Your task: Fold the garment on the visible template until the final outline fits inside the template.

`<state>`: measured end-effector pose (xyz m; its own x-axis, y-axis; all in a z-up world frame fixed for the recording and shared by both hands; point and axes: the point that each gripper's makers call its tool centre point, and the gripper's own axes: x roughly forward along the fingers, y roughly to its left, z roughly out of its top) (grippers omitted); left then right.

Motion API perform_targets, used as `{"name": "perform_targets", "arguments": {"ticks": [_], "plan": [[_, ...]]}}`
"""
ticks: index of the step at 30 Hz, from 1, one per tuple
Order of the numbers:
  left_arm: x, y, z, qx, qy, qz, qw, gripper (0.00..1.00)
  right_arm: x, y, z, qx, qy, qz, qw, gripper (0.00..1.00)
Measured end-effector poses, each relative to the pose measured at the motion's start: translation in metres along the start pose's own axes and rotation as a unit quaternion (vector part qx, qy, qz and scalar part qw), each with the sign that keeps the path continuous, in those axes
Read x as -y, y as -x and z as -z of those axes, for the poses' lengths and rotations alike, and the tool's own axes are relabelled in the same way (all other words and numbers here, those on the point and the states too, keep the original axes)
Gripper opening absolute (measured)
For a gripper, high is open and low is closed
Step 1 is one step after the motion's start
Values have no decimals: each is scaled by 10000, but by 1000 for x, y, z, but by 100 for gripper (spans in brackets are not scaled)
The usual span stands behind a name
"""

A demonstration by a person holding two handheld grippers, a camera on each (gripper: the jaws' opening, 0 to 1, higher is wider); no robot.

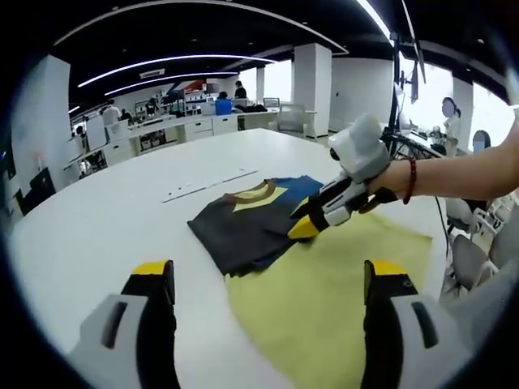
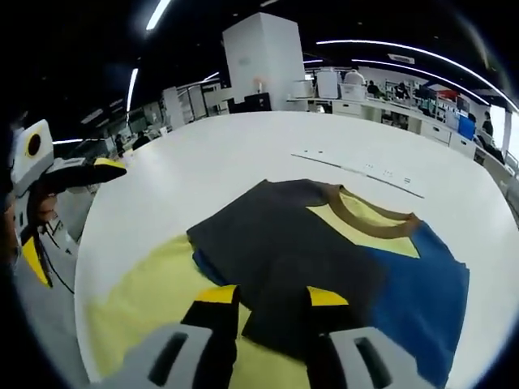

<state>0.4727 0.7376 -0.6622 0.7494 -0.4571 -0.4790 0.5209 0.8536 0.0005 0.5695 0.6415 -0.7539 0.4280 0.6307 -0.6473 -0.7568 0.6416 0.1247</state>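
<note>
Yellow-tipped right gripper [image 2: 270, 298] is pinching the near edge of the folded charcoal, blue and yellow garment [image 2: 324, 259], which is lying partly on the pale yellow template sheet [image 2: 154, 300] atop the white table [image 2: 243, 154]. Left gripper [image 1: 272, 279] is hanging above the table with jaws spread wide, gripping nothing.

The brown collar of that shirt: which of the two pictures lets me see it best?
The right gripper view. There the brown collar curves wide and close above the yellow patch, nothing covering it. In the left gripper view the collar is small and far off, a short brown arc beside the right tongs.
</note>
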Motion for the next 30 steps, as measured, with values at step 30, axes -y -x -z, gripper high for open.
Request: {"name": "perform_targets", "arguments": {"ticks": [30], "plan": [[3, 7, 11, -139, 102, 34, 9998, 89, 12, -3, 9, -259, 53, 635, 9976, 0]]}}
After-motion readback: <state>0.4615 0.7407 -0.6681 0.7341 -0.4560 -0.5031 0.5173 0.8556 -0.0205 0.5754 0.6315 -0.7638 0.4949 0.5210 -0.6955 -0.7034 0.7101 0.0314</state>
